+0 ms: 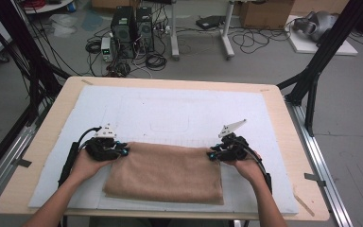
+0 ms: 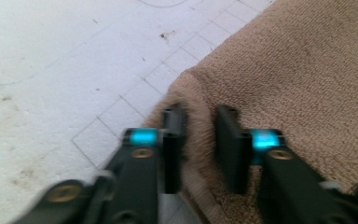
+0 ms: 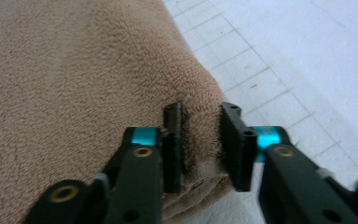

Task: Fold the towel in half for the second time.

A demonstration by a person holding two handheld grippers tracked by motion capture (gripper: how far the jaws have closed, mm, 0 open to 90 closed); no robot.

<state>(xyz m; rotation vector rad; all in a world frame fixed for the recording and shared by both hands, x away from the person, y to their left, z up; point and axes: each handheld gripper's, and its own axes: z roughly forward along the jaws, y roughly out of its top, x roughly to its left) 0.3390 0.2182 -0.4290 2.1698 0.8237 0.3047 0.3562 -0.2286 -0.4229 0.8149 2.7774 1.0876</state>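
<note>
Tan towel (image 1: 165, 173) on white mat (image 1: 170, 113), far corners pinched in left gripper (image 1: 123, 151) and right gripper (image 1: 212, 154).

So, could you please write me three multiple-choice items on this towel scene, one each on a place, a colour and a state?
1. Where does the left tool grip the towel?
A. far left corner
B. near right corner
C. middle

2. What colour is the towel?
A. blue
B. light brown
C. green

3. How does the right tool stand?
A. wide open above the mat
B. lying on the floor
C. closed on a towel corner

Answers: 1 A, the high view shows it at the far left corner; 2 B, it looks light brown in all views; 3 C, the right gripper view shows cloth pinched between the pads.
</note>
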